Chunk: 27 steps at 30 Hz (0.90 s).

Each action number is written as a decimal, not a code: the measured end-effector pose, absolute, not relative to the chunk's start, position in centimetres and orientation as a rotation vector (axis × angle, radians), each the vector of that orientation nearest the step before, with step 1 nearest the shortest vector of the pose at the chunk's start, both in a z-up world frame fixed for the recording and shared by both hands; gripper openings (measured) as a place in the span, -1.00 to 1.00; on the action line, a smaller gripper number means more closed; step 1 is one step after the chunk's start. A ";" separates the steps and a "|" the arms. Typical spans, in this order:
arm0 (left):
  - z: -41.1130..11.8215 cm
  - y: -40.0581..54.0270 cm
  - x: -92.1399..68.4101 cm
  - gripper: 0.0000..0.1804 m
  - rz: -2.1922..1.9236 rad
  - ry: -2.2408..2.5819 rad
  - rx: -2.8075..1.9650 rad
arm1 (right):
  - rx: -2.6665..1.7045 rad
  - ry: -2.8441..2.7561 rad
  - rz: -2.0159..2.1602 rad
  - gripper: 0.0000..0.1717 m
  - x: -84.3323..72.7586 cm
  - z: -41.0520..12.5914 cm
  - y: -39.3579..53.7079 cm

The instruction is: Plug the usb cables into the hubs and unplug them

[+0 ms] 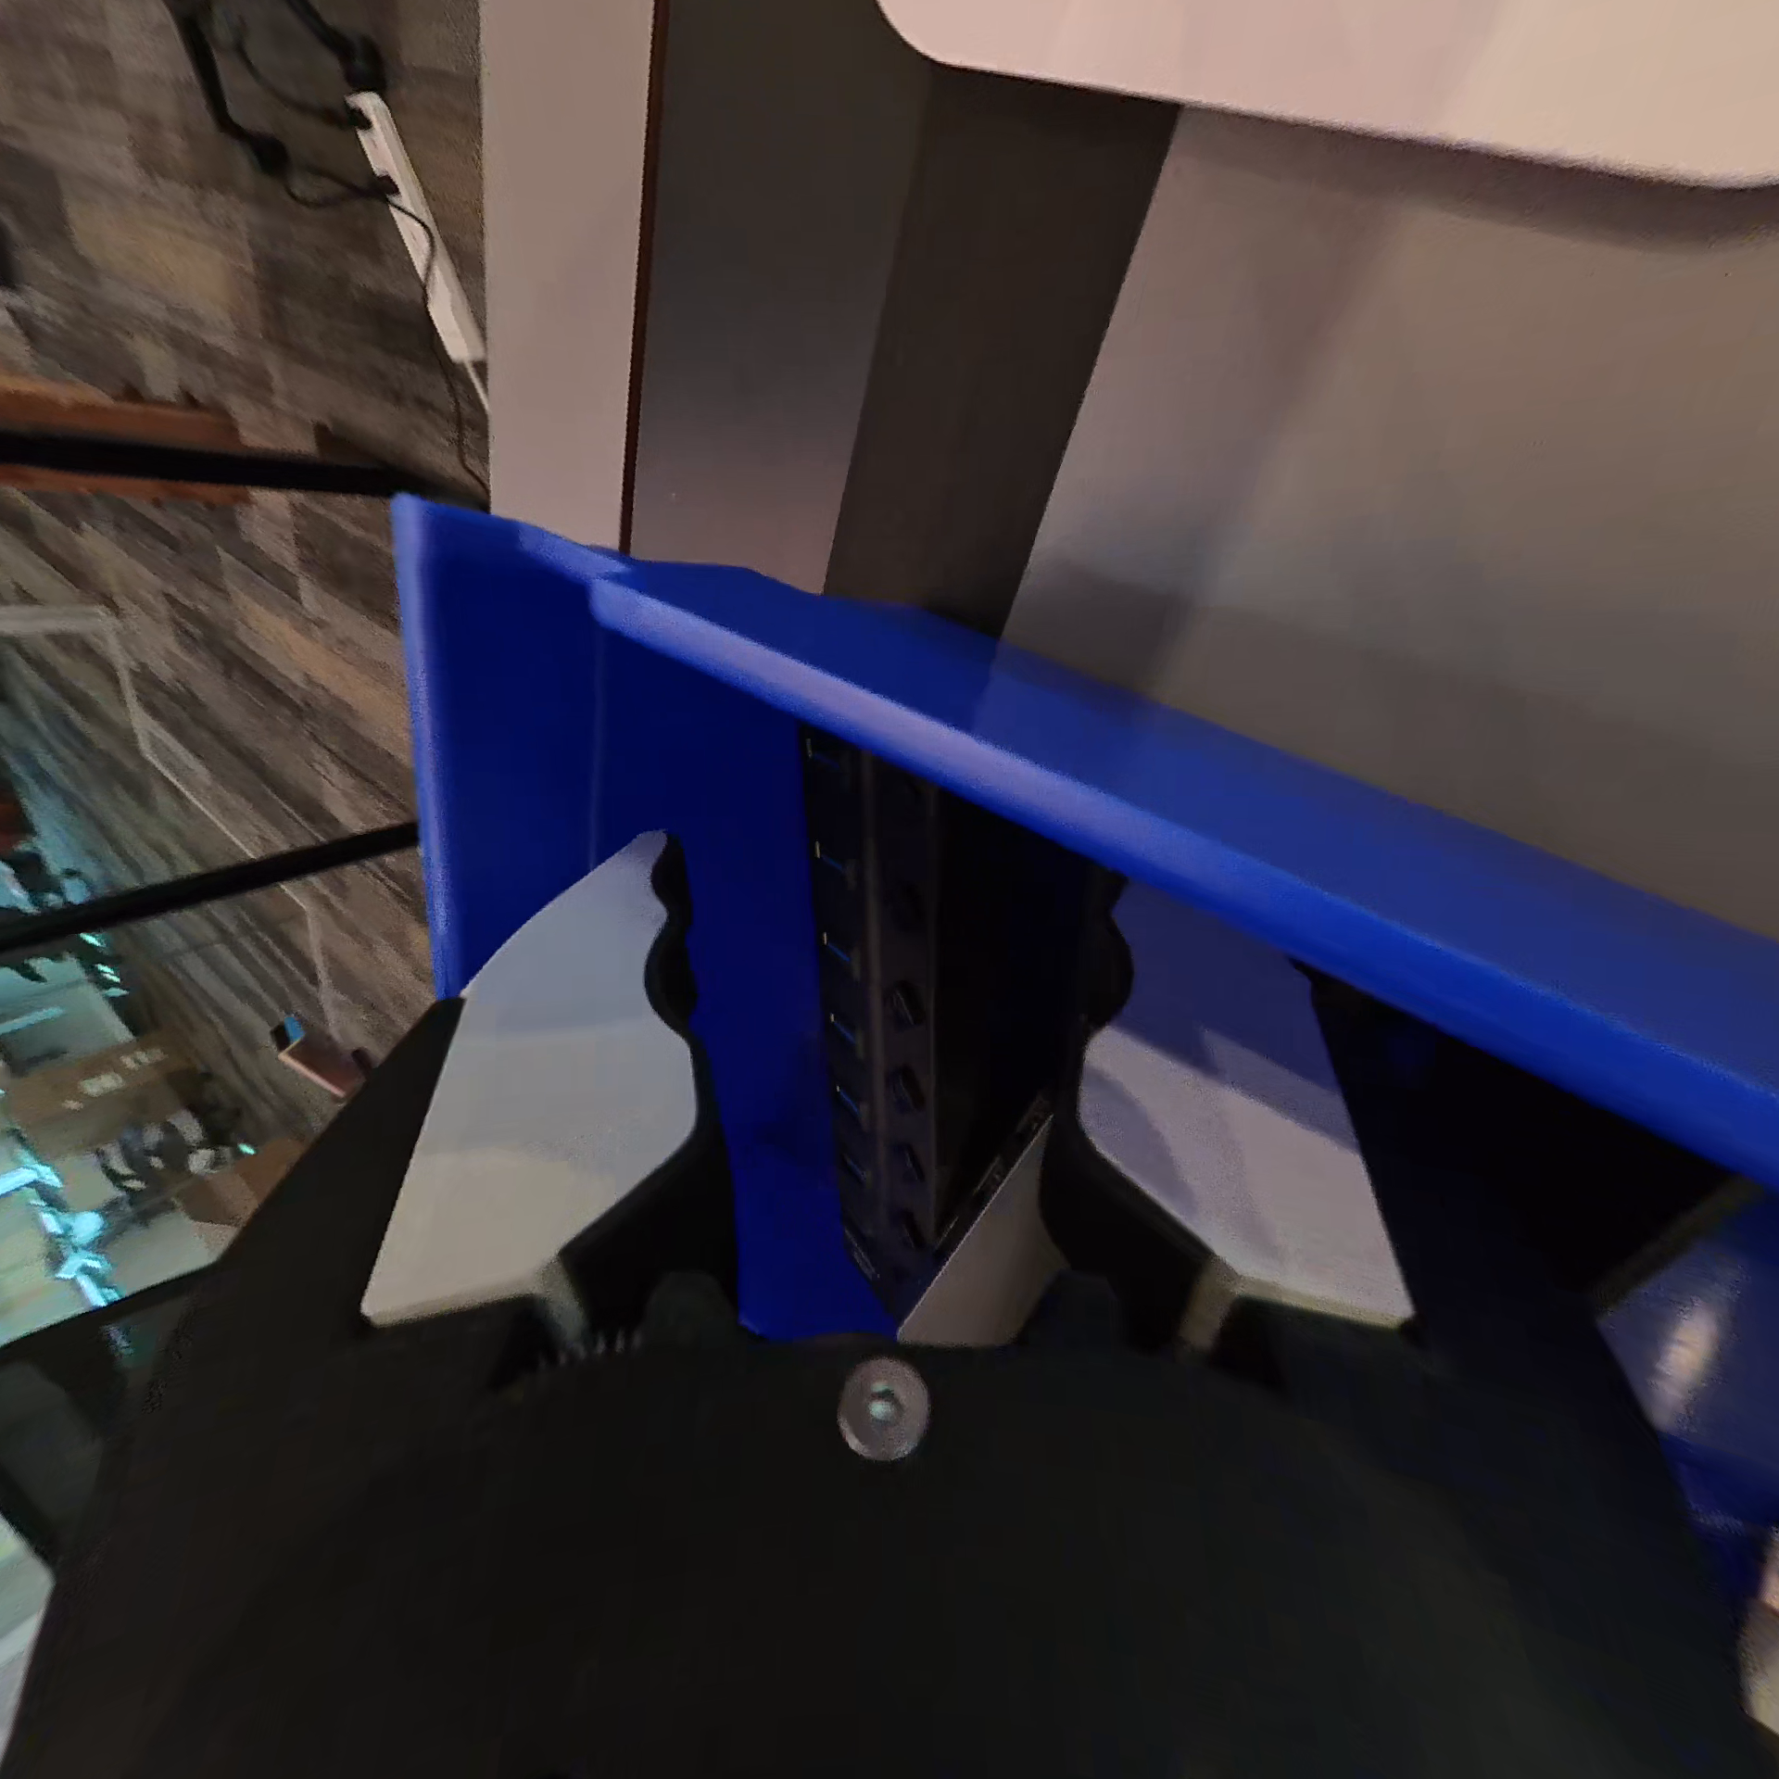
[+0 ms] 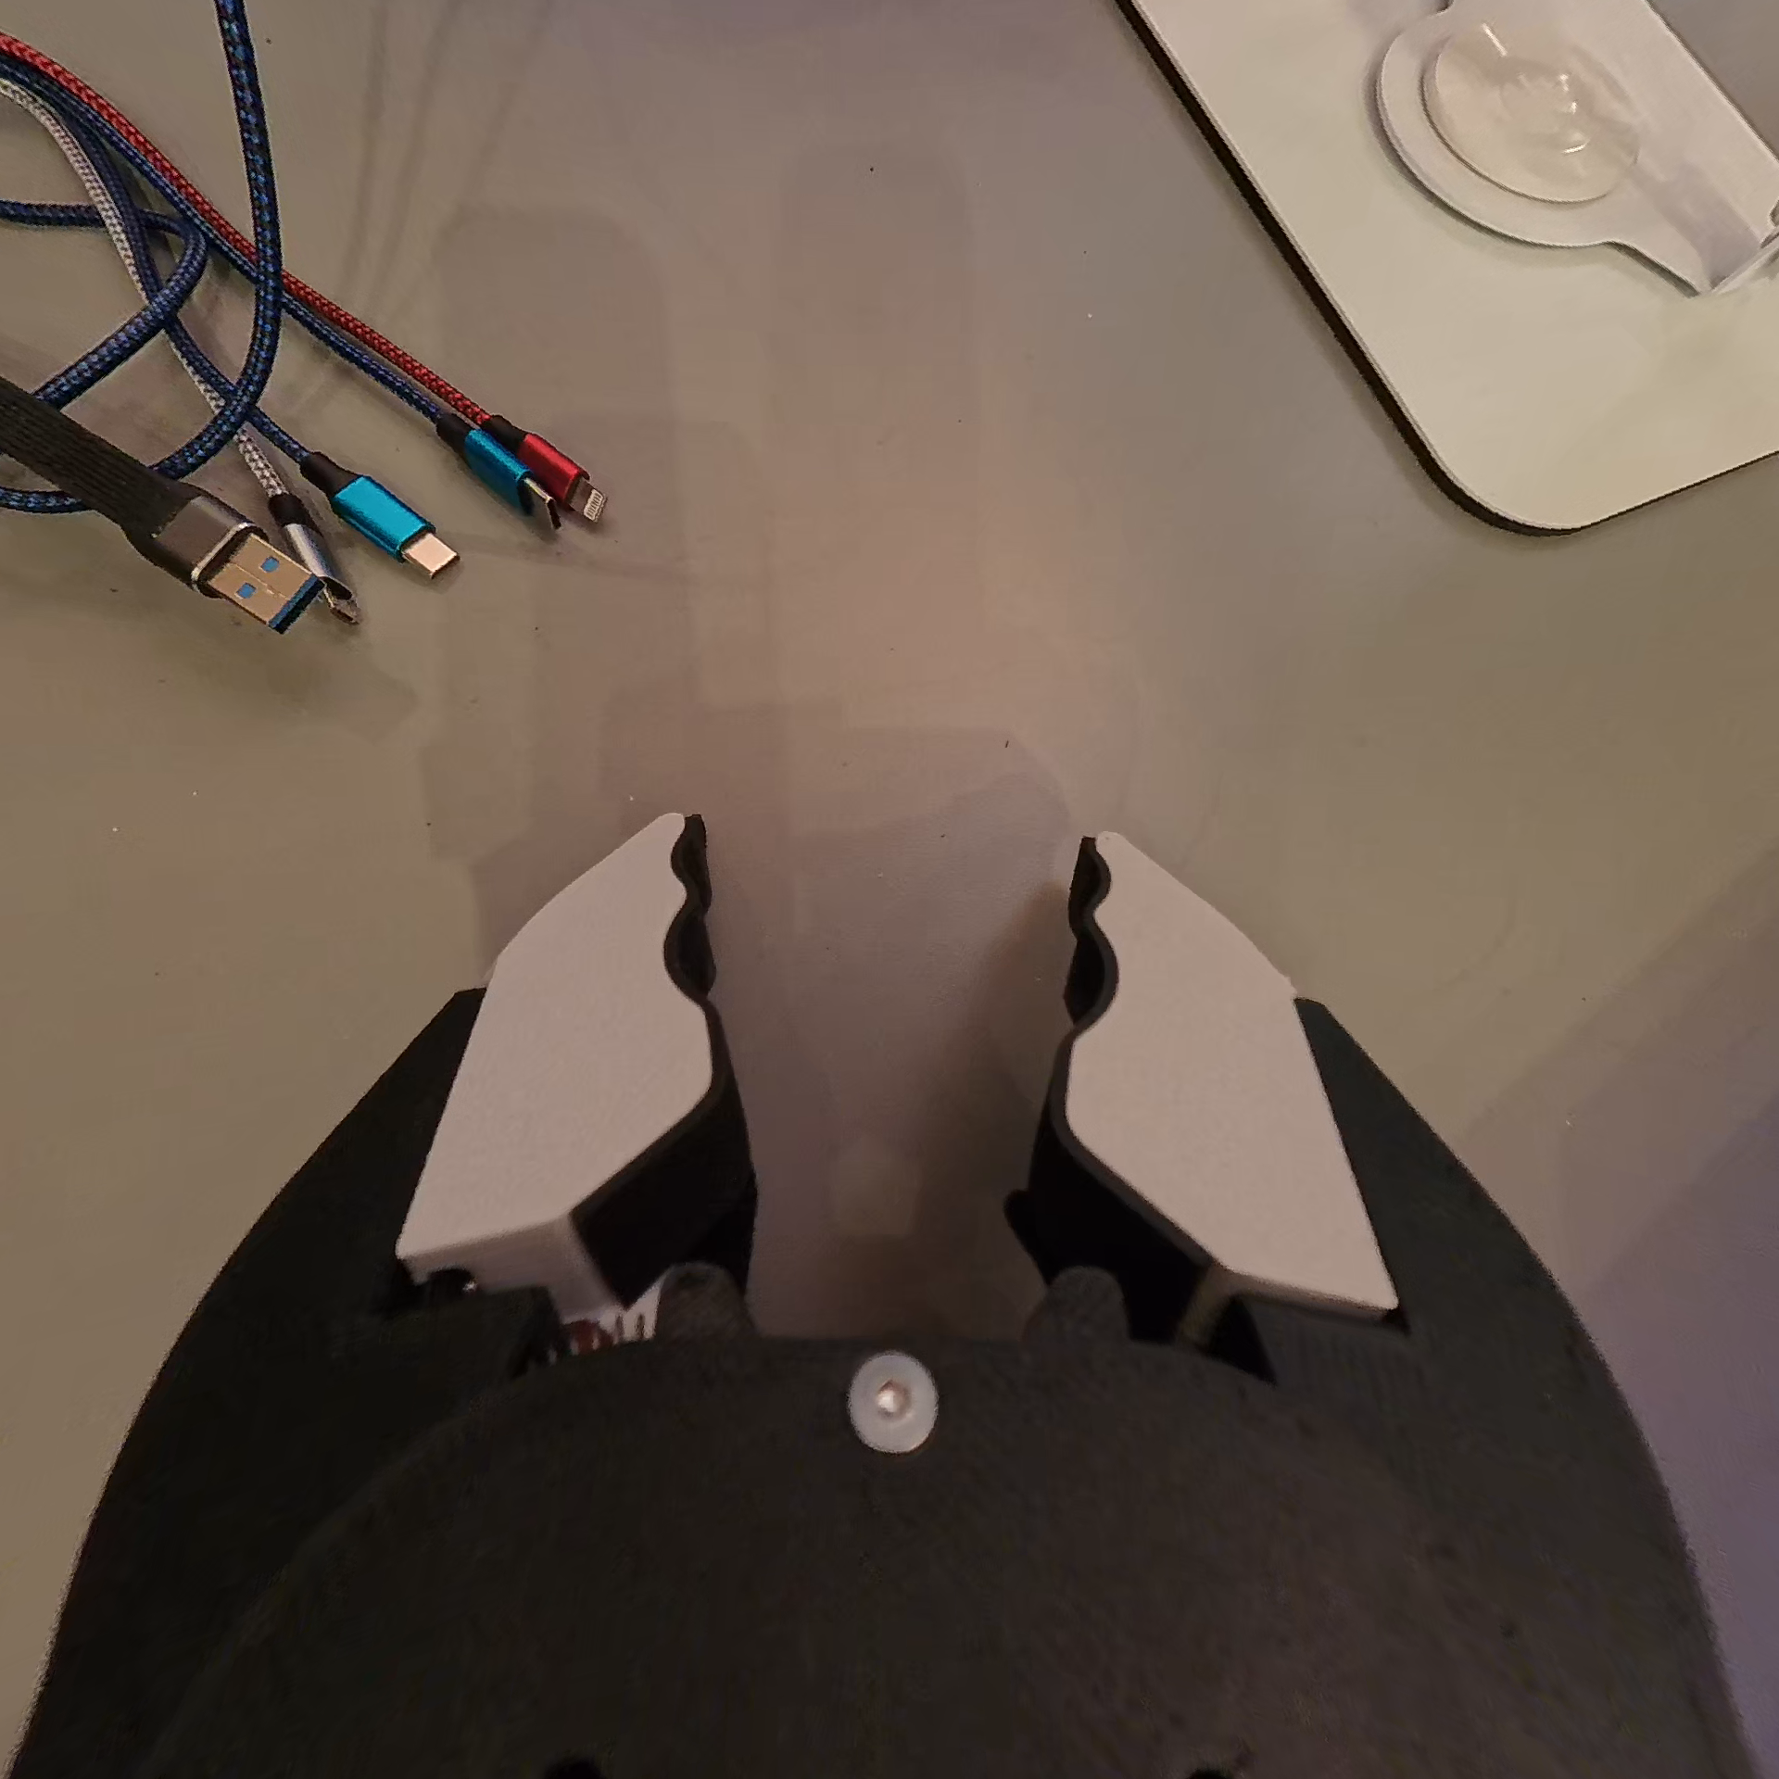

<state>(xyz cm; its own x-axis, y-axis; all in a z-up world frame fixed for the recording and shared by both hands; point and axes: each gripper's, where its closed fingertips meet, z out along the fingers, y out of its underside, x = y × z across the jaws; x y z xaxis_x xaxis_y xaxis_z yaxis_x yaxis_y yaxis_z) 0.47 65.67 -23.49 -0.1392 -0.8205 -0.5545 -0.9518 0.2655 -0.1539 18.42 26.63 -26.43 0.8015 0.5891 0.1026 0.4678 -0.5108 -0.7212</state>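
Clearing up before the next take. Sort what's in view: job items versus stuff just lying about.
For the job:
- cables bunched on the table
- black hub in the blue holder

Lying about:
- white pad with a clear plastic piece
- power strip on the carpet

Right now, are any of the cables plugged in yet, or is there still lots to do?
Nothing looks plugged in. The cables lie loose on the table, their plugs free. The right gripper hovers open and empty over bare table. The left gripper is open around the blue holder with the black hub, whose visible ports look empty. Picking up, plugging and unplugging remain.
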 end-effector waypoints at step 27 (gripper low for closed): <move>-9.6 67.2 -2.3 -0.73 -0.029 1.435 -1.561 | -2.199 -0.780 0.198 -0.17 18.4 -26.4 26.6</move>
<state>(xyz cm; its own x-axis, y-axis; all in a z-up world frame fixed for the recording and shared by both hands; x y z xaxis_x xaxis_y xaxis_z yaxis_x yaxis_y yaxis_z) -2.25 67.24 -9.64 0.3026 -0.7701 -0.5616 -0.7464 0.1750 -0.6421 18.37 26.59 -26.40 0.7994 0.5917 0.1044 0.4703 -0.5081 -0.7216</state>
